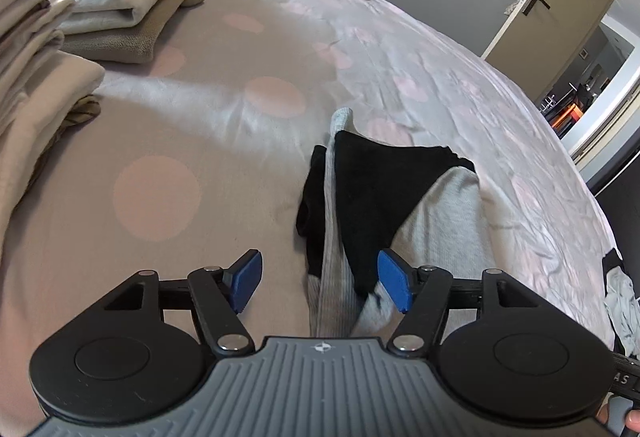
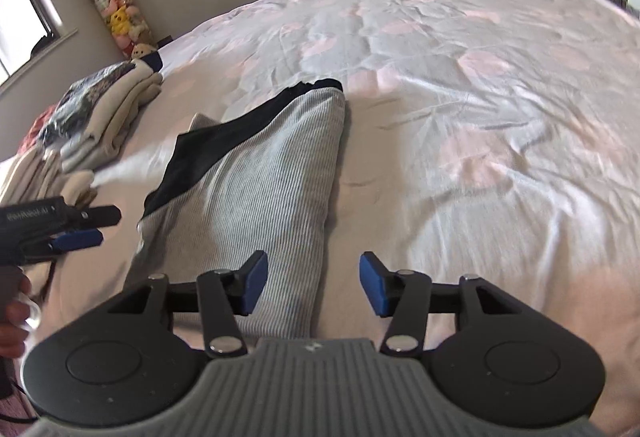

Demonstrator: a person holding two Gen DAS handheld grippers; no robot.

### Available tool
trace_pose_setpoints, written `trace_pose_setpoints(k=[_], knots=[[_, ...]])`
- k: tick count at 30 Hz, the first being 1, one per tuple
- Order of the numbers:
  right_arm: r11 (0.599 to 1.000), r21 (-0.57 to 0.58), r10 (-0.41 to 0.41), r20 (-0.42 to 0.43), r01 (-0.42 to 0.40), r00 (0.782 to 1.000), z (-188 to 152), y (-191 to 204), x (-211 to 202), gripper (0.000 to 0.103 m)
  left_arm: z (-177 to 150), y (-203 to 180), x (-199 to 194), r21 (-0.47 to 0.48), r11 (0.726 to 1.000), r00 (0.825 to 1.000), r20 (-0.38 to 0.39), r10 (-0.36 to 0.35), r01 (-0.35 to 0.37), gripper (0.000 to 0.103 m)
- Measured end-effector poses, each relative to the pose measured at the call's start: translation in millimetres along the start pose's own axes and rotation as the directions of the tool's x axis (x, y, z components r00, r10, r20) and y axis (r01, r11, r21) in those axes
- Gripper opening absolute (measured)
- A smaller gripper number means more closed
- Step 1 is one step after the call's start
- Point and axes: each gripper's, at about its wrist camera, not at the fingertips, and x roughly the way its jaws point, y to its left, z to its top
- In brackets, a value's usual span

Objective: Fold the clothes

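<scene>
- The left gripper (image 1: 320,283) is wide open. Nothing is pinched between its blue pads (image 1: 394,285).
- The right gripper (image 2: 314,283) is open too, tipped downward.
- A hand (image 2: 14,313) holds the left gripper's handle.

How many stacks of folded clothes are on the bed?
2. A near beige stack lies at the left edge of the left wrist view; a second stack, topped by dark patterned fabric, lies behind it. More may be out of view.

Open bedspread (image 2: 500,157) right of the garment (image 2: 256,177); folded stacks (image 1: 120,17) crowding the left.
</scene>
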Motion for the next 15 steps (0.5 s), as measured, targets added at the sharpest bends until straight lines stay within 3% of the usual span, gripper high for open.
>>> trace_pose_setpoints(k=[8, 15], knots=[[0.992, 0.106, 0.072, -0.027, -0.068, 0.997, 36.0, -18.6, 45.3, 0.059, 34.2, 10.3, 55.6, -0.032, 0.999, 0.998, -0.052, -0.023, 0.022, 0.065], [0.981, 0.15, 0.133, -0.061, -0.122, 0.989, 66.0, -26.9, 94.5, 0.059, 52.6, 13.8, 90.4, -0.016, 0.996, 0.994, -0.07, -0.089, 0.088, 0.068]])
